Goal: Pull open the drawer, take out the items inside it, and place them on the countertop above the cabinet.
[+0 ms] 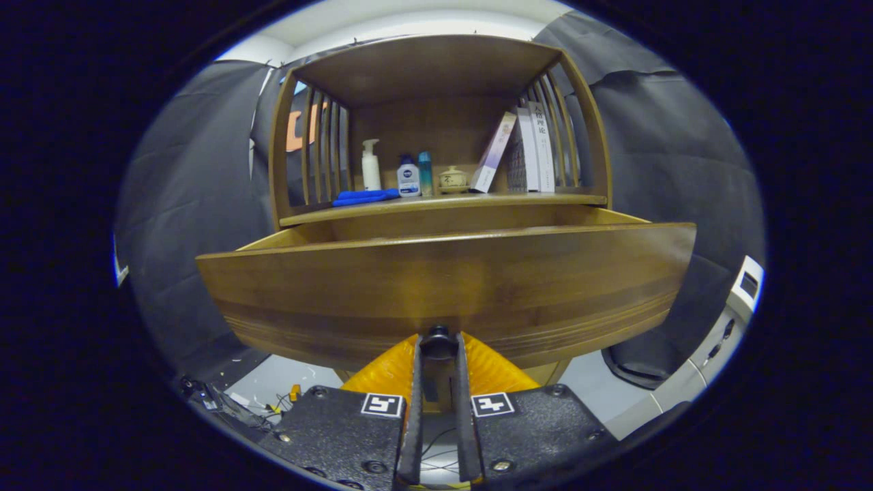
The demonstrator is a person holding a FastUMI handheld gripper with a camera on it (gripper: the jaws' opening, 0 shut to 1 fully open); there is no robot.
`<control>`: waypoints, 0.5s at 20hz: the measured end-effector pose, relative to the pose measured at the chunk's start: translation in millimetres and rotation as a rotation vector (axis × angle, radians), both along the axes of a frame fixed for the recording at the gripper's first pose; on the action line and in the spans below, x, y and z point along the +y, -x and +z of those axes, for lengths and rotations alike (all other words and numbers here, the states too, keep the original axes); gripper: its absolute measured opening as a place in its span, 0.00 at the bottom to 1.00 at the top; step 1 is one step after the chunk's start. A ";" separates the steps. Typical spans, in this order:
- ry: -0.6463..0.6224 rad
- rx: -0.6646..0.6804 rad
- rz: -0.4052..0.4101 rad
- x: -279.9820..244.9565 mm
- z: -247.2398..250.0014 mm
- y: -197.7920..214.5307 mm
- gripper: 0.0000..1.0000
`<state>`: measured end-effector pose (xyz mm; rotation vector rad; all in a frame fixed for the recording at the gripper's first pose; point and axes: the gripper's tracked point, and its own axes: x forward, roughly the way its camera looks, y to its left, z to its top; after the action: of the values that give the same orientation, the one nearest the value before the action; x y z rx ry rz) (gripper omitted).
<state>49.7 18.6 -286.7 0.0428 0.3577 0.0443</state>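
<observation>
- Wooden cabinet [436,68] filled the middle of the frame, its slatted sides framing an open shelf; the shelf board served as the counter [443,201] above the drawer.
- Pulled well out toward the camera, the drawer [443,279] ran its long front panel left to right across the centre of the frame, directly ahead of the fingers and touching them at its lower middle. Its inside was hidden behind the front panel, so the items could not be seen.
- On the counter stood leaning books [525,150] at upper right, and a white pump bottle [370,166], a small bottle [408,177], a lidded cup [452,179] and a blue cloth [365,197] at centre-left.
- At bottom centre, the hand-held gripper [438,348] pointed straight at the drawer front, level and square to it, fingers drawn close on the dark knob [438,339], pinching it from both sides.
- By my reading, the pull looked nearly done; next the fingers would need to let go, rise over the front edge and reach down inside.
</observation>
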 end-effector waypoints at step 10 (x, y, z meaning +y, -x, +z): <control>0.010 -0.007 0.038 2.2 -2.1 22.6 0.23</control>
<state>27.1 20.8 -288.8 0.0264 0.3520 0.0798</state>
